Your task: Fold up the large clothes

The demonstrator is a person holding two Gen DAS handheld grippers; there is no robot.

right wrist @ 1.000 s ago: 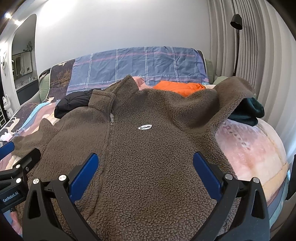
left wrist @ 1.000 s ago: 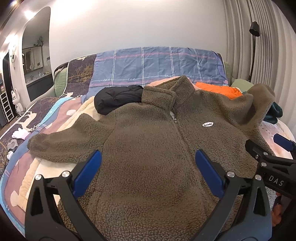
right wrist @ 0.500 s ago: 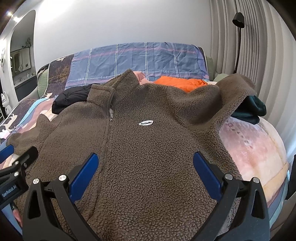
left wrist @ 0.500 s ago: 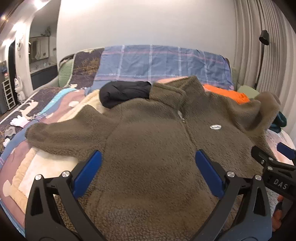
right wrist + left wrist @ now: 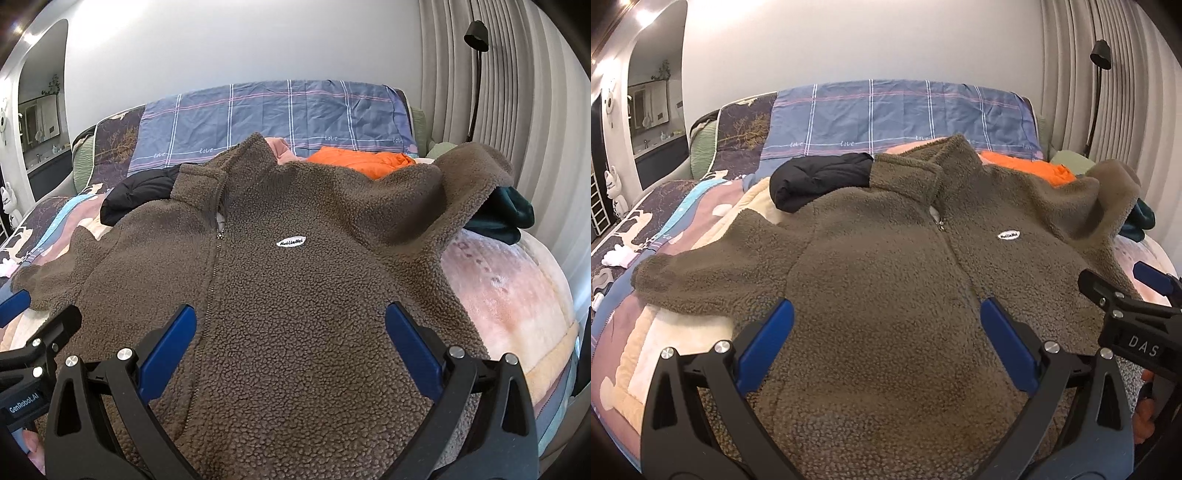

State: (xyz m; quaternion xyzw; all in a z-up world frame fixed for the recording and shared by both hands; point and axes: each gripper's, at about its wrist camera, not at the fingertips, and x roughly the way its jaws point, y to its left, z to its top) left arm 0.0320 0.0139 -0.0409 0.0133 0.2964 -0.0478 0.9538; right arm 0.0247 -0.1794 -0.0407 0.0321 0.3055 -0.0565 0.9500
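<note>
A large brown fleece jacket (image 5: 886,266) lies front-up and zipped on the bed, and it also shows in the right wrist view (image 5: 295,280). Its left sleeve (image 5: 701,269) stretches out flat. Its right sleeve (image 5: 461,177) is draped over a pile of clothes. My left gripper (image 5: 884,332) is open and empty above the jacket's lower left front. My right gripper (image 5: 290,332) is open and empty above the lower right front. Each gripper shows at the edge of the other's view.
A black puffer jacket (image 5: 820,177) lies behind the left shoulder. An orange garment (image 5: 362,160) and a dark teal garment (image 5: 506,214) lie at the back right. A blue plaid pillow (image 5: 897,110) stands at the headboard. A floor lamp (image 5: 476,74) stands by the curtains.
Both grippers have shifted slightly over the jacket and the views moved a little. The jacket has not moved and both grippers stay open.
</note>
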